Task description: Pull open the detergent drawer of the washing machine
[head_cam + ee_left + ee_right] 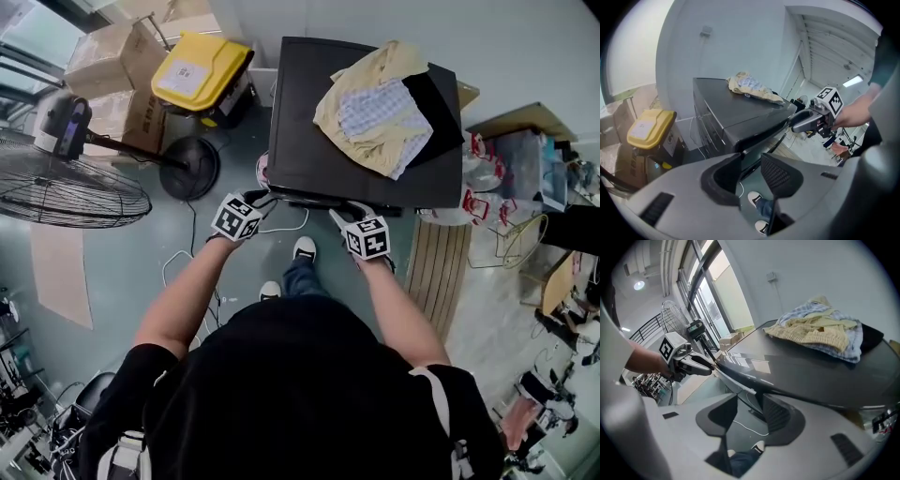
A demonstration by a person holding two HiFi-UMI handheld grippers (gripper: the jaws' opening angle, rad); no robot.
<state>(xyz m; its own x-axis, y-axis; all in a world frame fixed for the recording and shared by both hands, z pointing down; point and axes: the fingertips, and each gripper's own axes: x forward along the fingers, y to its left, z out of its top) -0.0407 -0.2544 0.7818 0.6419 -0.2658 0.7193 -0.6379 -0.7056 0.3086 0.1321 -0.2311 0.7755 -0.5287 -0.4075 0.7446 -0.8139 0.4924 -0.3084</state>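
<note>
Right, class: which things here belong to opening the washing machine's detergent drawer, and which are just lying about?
Job: washing machine, left hand-held gripper, right hand-held gripper, both open.
Lying about: clothes pile on the machine, yellow-lidded bin, floor fan, cardboard boxes.

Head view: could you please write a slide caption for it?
Left gripper and right gripper at the front of a black washing machine bearing crumpled clothes.
</note>
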